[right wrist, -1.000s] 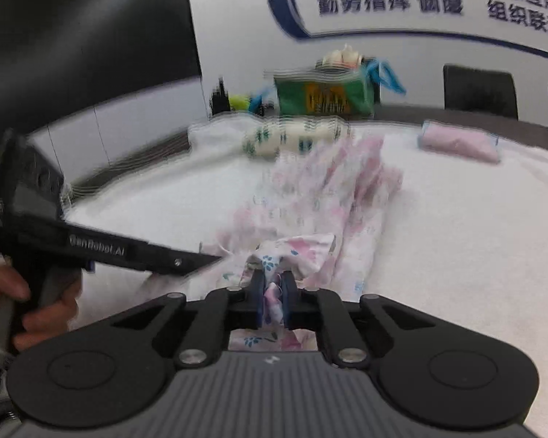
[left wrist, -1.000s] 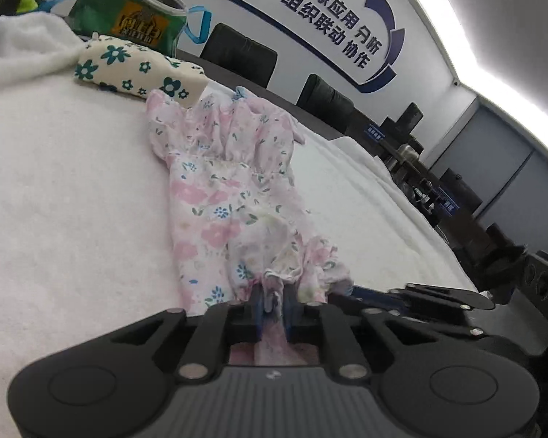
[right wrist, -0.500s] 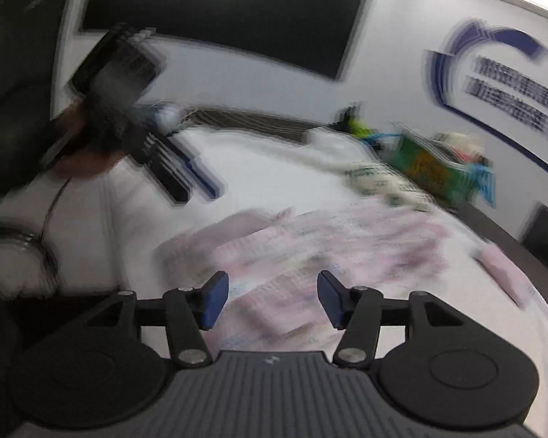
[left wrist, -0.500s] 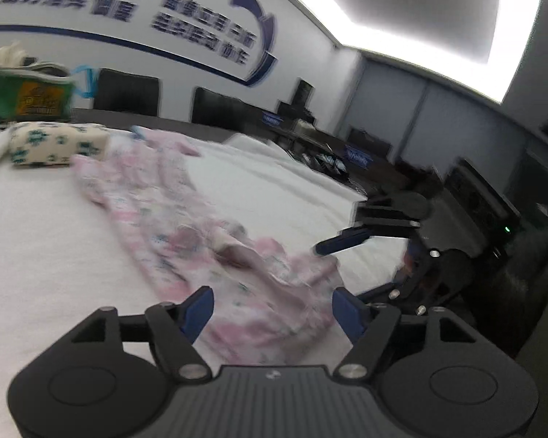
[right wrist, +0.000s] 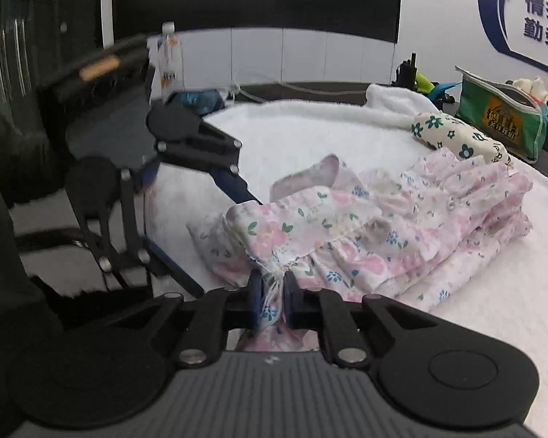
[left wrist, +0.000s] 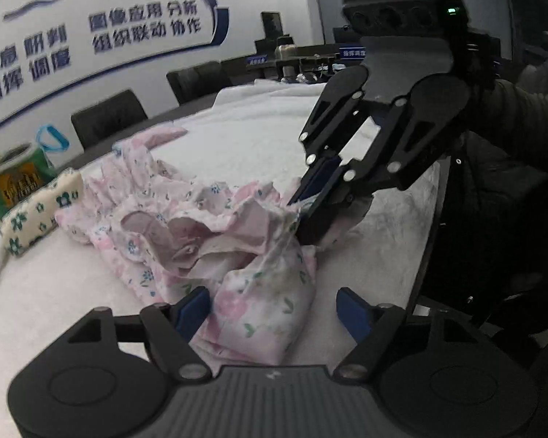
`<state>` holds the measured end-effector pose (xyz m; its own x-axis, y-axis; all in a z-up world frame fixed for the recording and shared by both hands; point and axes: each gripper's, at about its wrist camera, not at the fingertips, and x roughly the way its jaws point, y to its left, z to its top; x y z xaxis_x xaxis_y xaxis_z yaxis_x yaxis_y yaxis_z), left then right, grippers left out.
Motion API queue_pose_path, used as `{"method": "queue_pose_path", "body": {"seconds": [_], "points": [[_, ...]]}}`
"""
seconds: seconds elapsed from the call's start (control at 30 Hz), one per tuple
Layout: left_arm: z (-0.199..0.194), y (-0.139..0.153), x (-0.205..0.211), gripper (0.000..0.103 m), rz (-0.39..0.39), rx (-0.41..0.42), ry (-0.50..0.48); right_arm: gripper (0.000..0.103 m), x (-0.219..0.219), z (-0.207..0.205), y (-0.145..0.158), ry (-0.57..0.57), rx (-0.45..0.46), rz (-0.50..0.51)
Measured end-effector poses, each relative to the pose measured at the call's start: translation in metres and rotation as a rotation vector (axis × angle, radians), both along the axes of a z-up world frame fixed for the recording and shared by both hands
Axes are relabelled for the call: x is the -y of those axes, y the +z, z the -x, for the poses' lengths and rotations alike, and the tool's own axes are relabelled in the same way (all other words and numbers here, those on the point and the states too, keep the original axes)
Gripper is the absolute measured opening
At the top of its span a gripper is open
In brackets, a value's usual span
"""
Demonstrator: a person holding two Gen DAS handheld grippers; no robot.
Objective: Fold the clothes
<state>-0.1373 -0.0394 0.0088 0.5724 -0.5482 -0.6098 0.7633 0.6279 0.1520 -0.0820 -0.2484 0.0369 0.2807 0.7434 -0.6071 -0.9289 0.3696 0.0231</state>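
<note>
**Gripper and Garment Status: Two Grippers, One Dress**

While one pink floral dress (right wrist: 365,226) lies crumpled on the white fleece table cover (right wrist: 303,135), two handheld grippers work at its near end. The garment runs from the near edge of the table toward the far side, where its ruffled end stops just beside one cream roll of cloth printed with dark green flowers (right wrist: 456,135).

Right gripper (right wrist: 273,294): jaws have just been closing and now pinch a gathered fold of the dress hem between the two blue pads. In the left wrist view the same gripper (left wrist: 303,208) comes in from the right, angled downward, with fabric bunched at its tips. A dark sleeve (left wrist: 522,109) follows behind it.

Left gripper (left wrist: 274,308): jaws stand wide apart, with a fold of the dress lying between the two blue pads. The left pad (left wrist: 193,306) meets the cloth edge; the right pad stands clear of it. In the right wrist view this gripper (right wrist: 208,241) appears at the left, spread, beside the near left corner of the dress.

Other items, counted:
- One green zip pouch (right wrist: 500,113), far side, beyond the rolled cloth.
- One clear water bottle (right wrist: 171,62), far left, blurred.
- Two dark chairs (left wrist: 107,116) against the far wall.
</note>
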Motion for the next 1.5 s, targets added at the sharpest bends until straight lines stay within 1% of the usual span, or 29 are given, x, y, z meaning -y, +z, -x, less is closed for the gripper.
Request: {"method": "queue_pose_path", "body": {"seconds": [0.03,0.07,0.13,0.2,0.23,0.27,0.33,0.37,0.43,0.47,0.5,0.6,0.63,0.67,0.7,0.77,0.8,0.83,0.9,1.0,1.03,1.07,1.1,1.17,1.23,1.37,1.43,1.47,1.5], "points": [[-0.004,0.001,0.0,0.059,0.004,-0.018,0.009,0.01,0.001,-0.001,0.002,-0.001,-0.006,-0.01],[-0.008,0.002,-0.002,0.042,0.012,-0.037,0.02,0.01,0.001,0.0,0.004,-0.006,-0.007,-0.011],[-0.019,0.006,-0.011,0.024,0.055,-0.09,0.057,0.026,-0.001,0.006,0.009,-0.042,0.032,0.01],[-0.031,0.01,-0.02,0.021,0.111,-0.142,0.065,0.076,-0.004,0.026,0.01,-0.042,0.144,0.028],[-0.037,0.012,-0.025,0.017,0.139,-0.165,0.059,0.082,-0.007,0.037,0.008,-0.021,0.219,0.049],[-0.041,0.013,-0.028,0.013,0.149,-0.174,0.056,0.083,-0.012,0.049,0.002,0.014,0.302,0.083],[-0.044,0.016,-0.03,0.012,0.16,-0.186,0.037,0.082,-0.022,0.067,-0.009,0.067,0.446,0.154],[-0.045,0.018,-0.03,0.012,0.162,-0.189,0.022,0.078,-0.027,0.067,-0.015,0.064,0.472,0.182],[-0.046,0.022,-0.031,0.009,0.166,-0.197,-0.007,0.059,-0.032,0.057,-0.023,0.034,0.48,0.219],[-0.044,0.025,-0.03,0.008,0.166,-0.204,-0.024,0.033,-0.033,0.051,-0.026,0.016,0.47,0.233],[-0.04,0.027,-0.03,0.007,0.168,-0.221,-0.046,0.014,-0.034,0.045,-0.026,0.0,0.442,0.236],[-0.024,0.032,-0.029,0.006,0.167,-0.261,-0.134,0.007,-0.028,0.041,-0.017,0.026,0.315,0.192],[-0.012,0.033,-0.03,0.007,0.153,-0.233,-0.181,0.007,-0.025,0.046,-0.013,0.063,0.27,0.18],[0.0,0.034,-0.031,0.014,0.138,-0.197,-0.226,0.006,-0.021,0.05,-0.009,0.092,0.226,0.164],[0.015,0.034,-0.033,0.019,0.118,-0.124,-0.265,0.006,-0.017,0.052,-0.006,0.108,0.178,0.142],[0.041,0.032,-0.035,0.063,0.09,0.021,-0.299,0.006,-0.008,0.051,-0.001,0.11,0.082,0.095],[0.053,0.03,-0.035,0.07,0.079,0.092,-0.302,0.006,-0.003,0.047,0.001,0.101,0.041,0.07],[0.063,0.028,-0.036,0.073,0.07,0.157,-0.301,0.006,0.002,0.043,0.002,0.09,-0.005,0.041],[0.067,0.019,-0.034,0.073,0.062,0.222,-0.263,0.006,0.007,0.037,0.003,0.08,-0.08,-0.002],[0.053,0.007,-0.028,0.071,0.059,0.233,-0.231,0.005,0.01,0.033,0.007,0.11,-0.152,-0.029],[0.042,0.007,-0.027,0.06,0.083,0.163,-0.25,0.005,0.011,0.032,0.008,0.12,-0.176,-0.038],[0.031,0.008,-0.028,0.029,0.114,0.084,-0.274,0.004,0.012,0.031,0.009,0.13,-0.2,-0.048],[0.019,0.011,-0.032,0.016,0.178,-0.03,-0.316,0.004,0.013,0.03,0.011,0.143,-0.228,-0.057],[-0.009,0.015,-0.043,0.014,0.329,-0.217,-0.339,0.004,0.017,0.028,0.014,0.168,-0.298,-0.077],[-0.035,0.014,-0.049,0.014,0.416,-0.343,-0.27,0.008,0.024,0.02,0.018,0.159,-0.358,-0.115],[-0.079,0.006,-0.059,0.015,0.575,-0.578,-0.041,0.051,0.05,-0.011,0.022,-0.061,-0.378,-0.301],[-0.092,0.003,-0.061,0.015,0.614,-0.639,0.073,0.05,0.06,-0.026,0.014,-0.183,-0.399,-0.379],[-0.097,0.004,-0.061,0.016,0.629,-0.645,0.106,0.043,0.062,-0.031,0.009,-0.233,-0.413,-0.414],[-0.103,0.005,-0.059,0.019,0.64,-0.647,0.132,0.024,0.062,-0.037,0.003,-0.285,-0.431,-0.449]]}}
